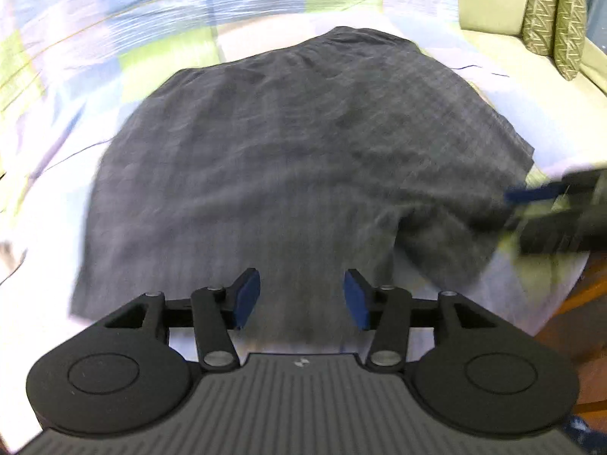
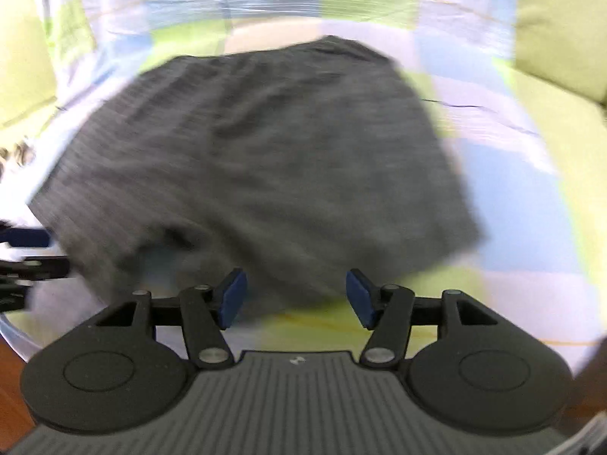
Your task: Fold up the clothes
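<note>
In the left wrist view the dark grey shorts [image 1: 296, 159] lie spread flat across the middle of the frame on a checked bedsheet [image 1: 76, 19] of blue, green and lilac, waistband toward the top and leg hems toward the bottom, a layout that judging by the task suits folding one half over the other. The left gripper [image 1: 301, 297] hangs at the lower centre over the near hem, jaws parted and holding nothing, the cloth showing in the gap but not pinched. At the upper right two patterned cushions [image 1: 554, 19] lean on a pale green sofa.

In the right wrist view the same shorts [image 2: 265, 159] fill the centre, blurred. The right gripper [image 2: 296, 297] sits at the lower centre above the right leg's hem, jaws likewise apart and empty, seemingly poised to take an edge
</note>
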Tool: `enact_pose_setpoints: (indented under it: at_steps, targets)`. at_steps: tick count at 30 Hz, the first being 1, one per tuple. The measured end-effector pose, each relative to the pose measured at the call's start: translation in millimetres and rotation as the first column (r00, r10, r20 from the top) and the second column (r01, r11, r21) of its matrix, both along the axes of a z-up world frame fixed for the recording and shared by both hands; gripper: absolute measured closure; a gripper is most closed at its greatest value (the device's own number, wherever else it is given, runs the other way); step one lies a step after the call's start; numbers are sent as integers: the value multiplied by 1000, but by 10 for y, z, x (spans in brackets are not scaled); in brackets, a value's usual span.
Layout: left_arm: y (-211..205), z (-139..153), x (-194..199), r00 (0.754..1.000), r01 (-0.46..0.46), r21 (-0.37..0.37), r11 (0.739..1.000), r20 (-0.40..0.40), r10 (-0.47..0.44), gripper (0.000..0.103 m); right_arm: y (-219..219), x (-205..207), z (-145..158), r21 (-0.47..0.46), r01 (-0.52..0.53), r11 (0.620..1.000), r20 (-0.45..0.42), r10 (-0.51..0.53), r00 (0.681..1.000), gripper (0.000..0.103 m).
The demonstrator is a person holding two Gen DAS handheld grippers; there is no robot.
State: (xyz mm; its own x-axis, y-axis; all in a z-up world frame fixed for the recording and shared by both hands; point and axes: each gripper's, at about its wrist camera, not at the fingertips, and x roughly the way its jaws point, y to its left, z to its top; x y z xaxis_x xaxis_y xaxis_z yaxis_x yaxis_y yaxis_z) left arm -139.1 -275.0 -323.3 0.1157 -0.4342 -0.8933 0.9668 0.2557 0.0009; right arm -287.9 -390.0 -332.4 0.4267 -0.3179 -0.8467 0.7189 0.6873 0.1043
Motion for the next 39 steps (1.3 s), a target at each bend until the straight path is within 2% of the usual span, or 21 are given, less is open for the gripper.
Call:
enact_pose_setpoints:
  at_steps: [1,3,4,6,7,8,9,10,11,12,13,15,17,18,21,25,29,34,39]
  targets:
    - [-51,-106,-54,1000,22,48,999,-19,-21,49,20,42,-97,11,0,1000,-18,0,1000,49]
    - [64,-156,-205,998,45,113,993,28,-49,49,216,3,-276,-8,-38,999,-95,37,995,48]
    - [205,-86,-295,998,46,131,990,44,-52,49,249,-14,-265,-14,-45,999,-106,44,993,48]
    - [408,136,-343,1000,7,160,987,-21,-4,49,401,-216,-5,13,-39,999,-142,41,989,48]
    - [494,322,-348,998,-29,148,988,-53,37,48,422,-236,52,18,-34,999,-145,36,989,47]
    - [557,547,-354,996,-59,121,991,-61,67,47,494,-391,334,8,7,1000,-121,-6,993,47]
    - [598,789,-363,995,-84,88,993,-51,89,43,600,-543,630,-10,38,999,-84,-39,996,39]
    - [623,986,-373,994,-104,61,993,-36,107,36,660,-619,816,-25,54,998,-49,-55,997,27]
    - [628,1131,-383,993,-118,40,992,-15,119,32,707,-680,979,-38,68,997,-14,-69,998,21]
    - [628,1388,-407,989,-144,3,990,31,144,26,730,-727,1180,-57,79,995,30,-77,997,13]
    - [621,1650,-439,982,-166,-36,985,79,169,24,747,-770,1390,-78,89,993,76,-83,994,8]
    - [598,1874,-490,976,-176,-56,983,118,182,24,737,-815,1813,-113,102,988,154,-84,985,5]
    - [576,2150,-593,959,-231,-71,970,150,239,24,680,-771,2041,-133,107,985,176,-83,981,4]
    - [584,2206,-625,953,-258,-77,963,146,267,24,635,-763,2198,-148,104,983,190,-75,979,3]
    - [648,2344,-768,922,-368,-93,925,87,376,23,612,-853,2416,-181,83,980,223,-41,974,2]
    - [767,2472,-960,881,-471,-74,879,13,474,24,626,-1058,2574,-185,65,981,221,-23,975,2]
    - [899,2698,-1224,861,-503,-120,856,7,508,21,755,-1408,2860,-172,38,984,226,2,974,2]
    - [1019,2881,-1568,834,-543,-138,828,21,551,21,856,-1602,2993,-190,-23,982,213,64,975,2]
    - [1098,2998,-1760,827,-553,-136,822,25,561,21,993,-1742,3081,-191,-78,978,200,117,973,2]
